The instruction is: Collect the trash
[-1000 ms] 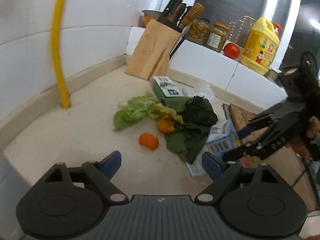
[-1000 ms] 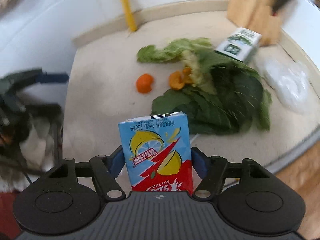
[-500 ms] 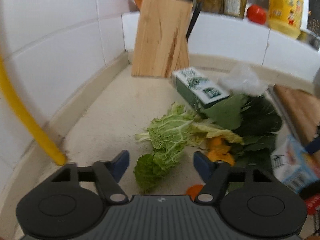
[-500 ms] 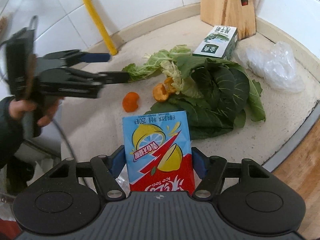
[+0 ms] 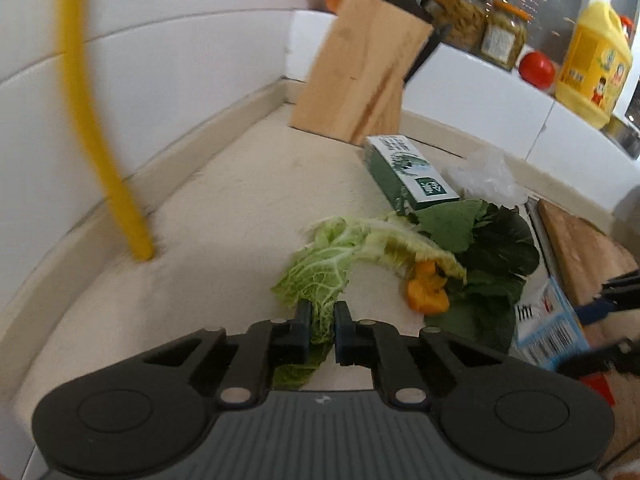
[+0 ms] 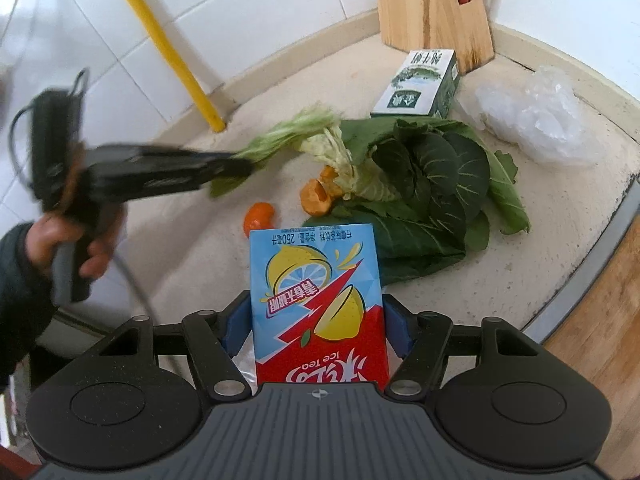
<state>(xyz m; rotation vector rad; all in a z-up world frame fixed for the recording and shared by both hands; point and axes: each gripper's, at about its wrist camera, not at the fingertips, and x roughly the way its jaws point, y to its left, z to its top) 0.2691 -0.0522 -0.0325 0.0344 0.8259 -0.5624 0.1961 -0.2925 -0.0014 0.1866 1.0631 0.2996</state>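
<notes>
L claw (image 5: 322,326) is clamped on the near end of a pale cabbage leaf (image 5: 340,256); leaf's long axis runs from the claw away & to the right, toward the veg pile, far end touching the dark greens (image 5: 496,248). In the R wrist view the same leaf (image 6: 288,136) looks blurred. R claw (image 6: 316,320) grips a blue/red ice tea carton (image 6: 316,296) by its sides, long axis along the fingers, print upside down to the cam.

Count: 2 cartons (ice tea + green one (image 6: 420,84) lying flat by the knife block (image 6: 432,12), long axis toward the block), 2 orange peel bits (image 6: 260,218) (image 6: 316,198), 1 heap of dark greens, 1 clear plastic bag (image 6: 536,116).

All on the beige surface (image 5: 224,216). Yellow pipe (image 5: 100,152) stands at the wall, left of the leaf, well apart. Nearer peel lies apart from the leaf; greens & other peel crowd its far end.
</notes>
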